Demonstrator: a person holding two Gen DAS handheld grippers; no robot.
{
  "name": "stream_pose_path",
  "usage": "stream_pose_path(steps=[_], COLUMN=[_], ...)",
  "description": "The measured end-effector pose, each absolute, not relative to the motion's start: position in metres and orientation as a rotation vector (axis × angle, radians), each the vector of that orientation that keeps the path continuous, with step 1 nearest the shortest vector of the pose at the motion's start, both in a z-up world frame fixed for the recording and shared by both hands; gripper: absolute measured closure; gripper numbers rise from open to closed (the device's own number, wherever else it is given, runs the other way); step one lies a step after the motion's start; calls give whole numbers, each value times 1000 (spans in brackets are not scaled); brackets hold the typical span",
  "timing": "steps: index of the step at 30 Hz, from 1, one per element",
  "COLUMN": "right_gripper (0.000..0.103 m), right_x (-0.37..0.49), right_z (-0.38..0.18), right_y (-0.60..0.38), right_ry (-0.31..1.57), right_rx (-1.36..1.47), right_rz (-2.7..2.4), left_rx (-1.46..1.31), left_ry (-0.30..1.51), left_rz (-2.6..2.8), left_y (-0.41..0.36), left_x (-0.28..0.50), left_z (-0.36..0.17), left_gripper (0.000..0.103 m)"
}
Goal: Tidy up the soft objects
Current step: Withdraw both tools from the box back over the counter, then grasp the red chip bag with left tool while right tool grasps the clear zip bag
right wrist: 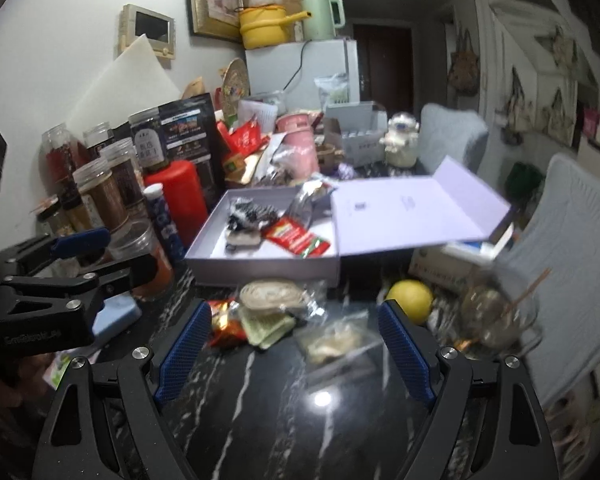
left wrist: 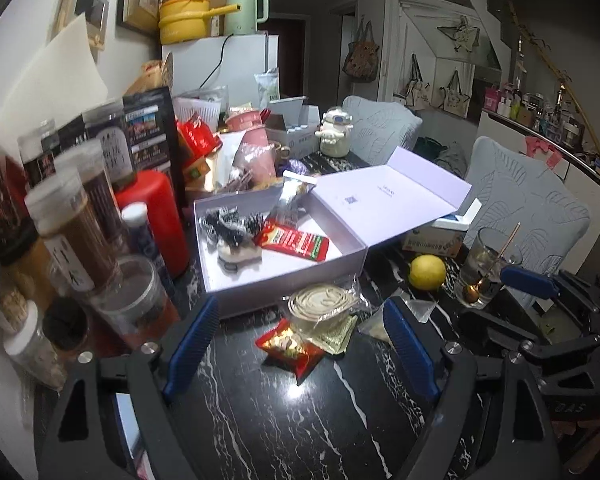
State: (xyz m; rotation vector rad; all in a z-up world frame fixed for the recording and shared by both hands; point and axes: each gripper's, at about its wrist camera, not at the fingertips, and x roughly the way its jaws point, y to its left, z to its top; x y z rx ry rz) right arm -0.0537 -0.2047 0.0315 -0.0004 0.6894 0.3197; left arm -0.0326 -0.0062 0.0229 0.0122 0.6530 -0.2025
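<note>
An open lilac box (left wrist: 220, 276) (right wrist: 260, 270) sits on the black marble table and holds a black-and-white soft item (left wrist: 228, 226) (right wrist: 250, 214), a red sachet (left wrist: 294, 242) (right wrist: 298, 240) and a clear bag (left wrist: 290, 200). In front of it lie a clear pack of coiled beige cord (left wrist: 324, 306) (right wrist: 270, 294), a shiny red packet (left wrist: 290, 348) (right wrist: 224, 326) and a small clear bag (right wrist: 334, 340). My left gripper (left wrist: 300, 336) is open and empty, straddling the packs. My right gripper (right wrist: 296, 340) is open and empty, just short of them.
Jars (left wrist: 68, 216) and a red cylinder (left wrist: 156, 220) crowd the left side. A lemon (left wrist: 427, 272) (right wrist: 410, 296) and a glass with a stick (left wrist: 484, 268) (right wrist: 496, 320) stand at right. The box lid (left wrist: 388, 196) lies open to the right. Clutter fills the back.
</note>
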Motion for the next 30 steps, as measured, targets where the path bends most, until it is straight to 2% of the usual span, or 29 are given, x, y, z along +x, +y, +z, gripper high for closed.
stream_pose_path(steps=[16, 30], right_gripper=[17, 17], right_x=[-33, 23], right_z=[-37, -74], right_y=[-228, -228], right_ry=[834, 920], right_rx=[63, 18], right_rz=[256, 235], left_rx=[-62, -75], left_ry=[761, 906], left_rz=[-124, -108], left_y=[7, -4], left_x=[-22, 35], left_z=[-42, -84], left_gripper=[19, 19])
